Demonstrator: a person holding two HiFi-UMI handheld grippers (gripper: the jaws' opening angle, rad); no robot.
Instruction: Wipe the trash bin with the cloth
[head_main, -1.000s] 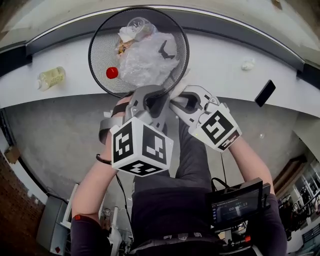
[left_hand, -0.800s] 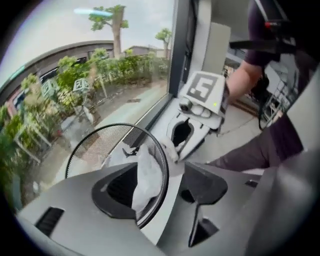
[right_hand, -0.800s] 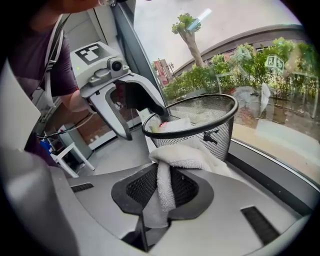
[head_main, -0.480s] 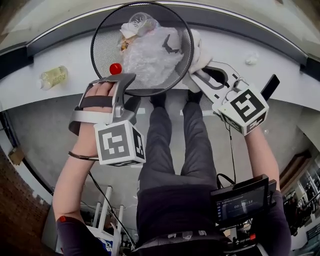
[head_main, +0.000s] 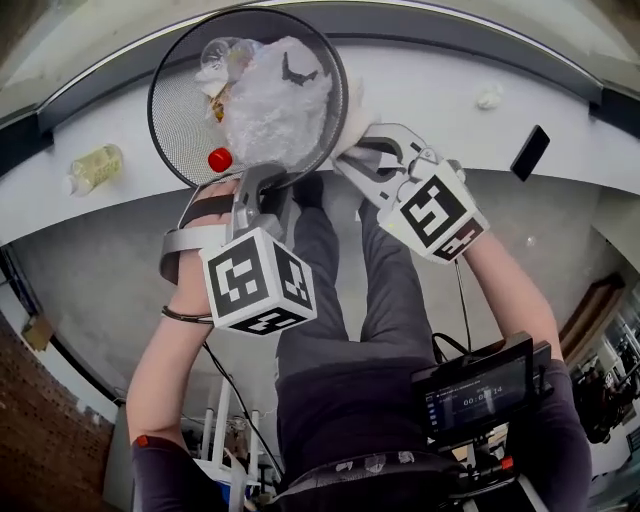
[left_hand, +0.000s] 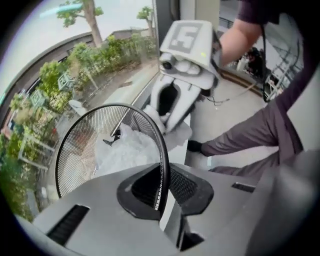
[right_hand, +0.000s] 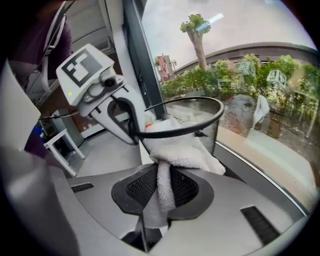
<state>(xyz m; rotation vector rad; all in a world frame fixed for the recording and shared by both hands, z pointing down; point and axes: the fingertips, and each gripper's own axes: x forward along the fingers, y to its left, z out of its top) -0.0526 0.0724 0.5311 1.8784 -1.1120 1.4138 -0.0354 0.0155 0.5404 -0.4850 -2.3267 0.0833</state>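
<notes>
We see one bin at the upper left. Of our two claws, the left claw has just closed on its rim. The right claw pinches one cloth, touching the bin.

The only writing is on the small screen at the person's waist: a row of timer digits, too small to read surely. The outdoor signs beyond the window are illegible.
</notes>
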